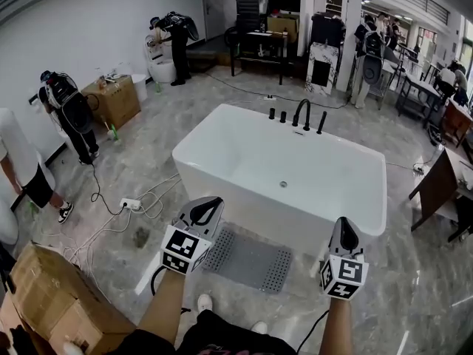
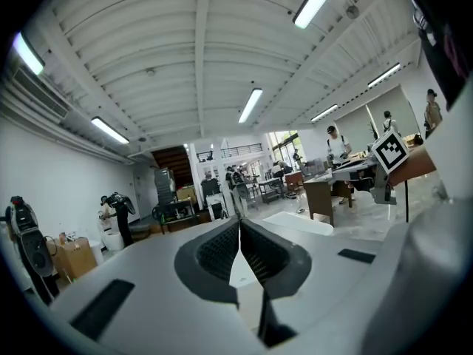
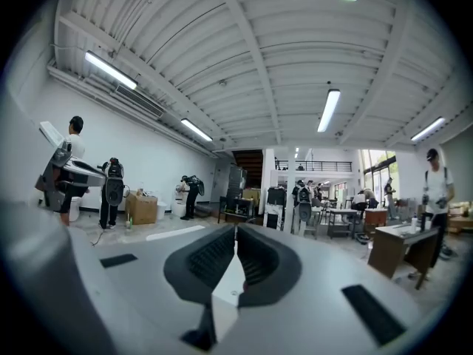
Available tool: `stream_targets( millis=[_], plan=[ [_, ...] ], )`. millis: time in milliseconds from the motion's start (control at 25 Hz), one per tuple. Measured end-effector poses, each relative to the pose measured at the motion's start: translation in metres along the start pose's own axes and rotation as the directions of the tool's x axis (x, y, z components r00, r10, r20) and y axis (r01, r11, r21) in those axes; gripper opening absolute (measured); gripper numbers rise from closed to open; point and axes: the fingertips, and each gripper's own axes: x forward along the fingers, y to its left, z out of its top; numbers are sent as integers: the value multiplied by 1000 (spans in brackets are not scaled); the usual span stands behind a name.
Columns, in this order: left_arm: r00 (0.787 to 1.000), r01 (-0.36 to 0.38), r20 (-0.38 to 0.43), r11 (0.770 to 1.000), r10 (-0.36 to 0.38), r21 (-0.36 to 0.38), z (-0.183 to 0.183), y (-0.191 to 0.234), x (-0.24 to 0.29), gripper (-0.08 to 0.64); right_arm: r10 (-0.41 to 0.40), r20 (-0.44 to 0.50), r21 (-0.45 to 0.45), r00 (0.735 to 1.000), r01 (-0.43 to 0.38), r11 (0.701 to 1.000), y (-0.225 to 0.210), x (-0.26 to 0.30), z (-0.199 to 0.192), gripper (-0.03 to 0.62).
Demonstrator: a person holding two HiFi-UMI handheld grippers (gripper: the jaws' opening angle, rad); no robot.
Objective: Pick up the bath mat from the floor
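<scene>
Fingers (image 2: 219, 251) closed and empty on left gripper (image 1: 211, 205) and right gripper (image 1: 346, 228) | bath mat (image 1: 250, 259) flat on floor (image 1: 133, 161) | pickup not begun.

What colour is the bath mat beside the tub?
Grey bath mat, with darker dotted strips at both ends; clearest in the head view.

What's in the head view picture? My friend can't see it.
A grey bath mat lies flat on the floor beside a white bathtub. The left gripper and right gripper are held above, both shut and empty.
</scene>
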Motion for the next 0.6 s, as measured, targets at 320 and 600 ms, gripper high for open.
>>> stream_targets(
  millis=[320,600],
  plan=[
    [999,38,29,999,-37,-33,-13,66,28,14,-79,1,-15,997,79,997,25,37,16,21],
    [998,49,33,997,-47,-59,-26,95,44,14,-120,7,-22,993,120,993,34,52,18,21]
  ],
)
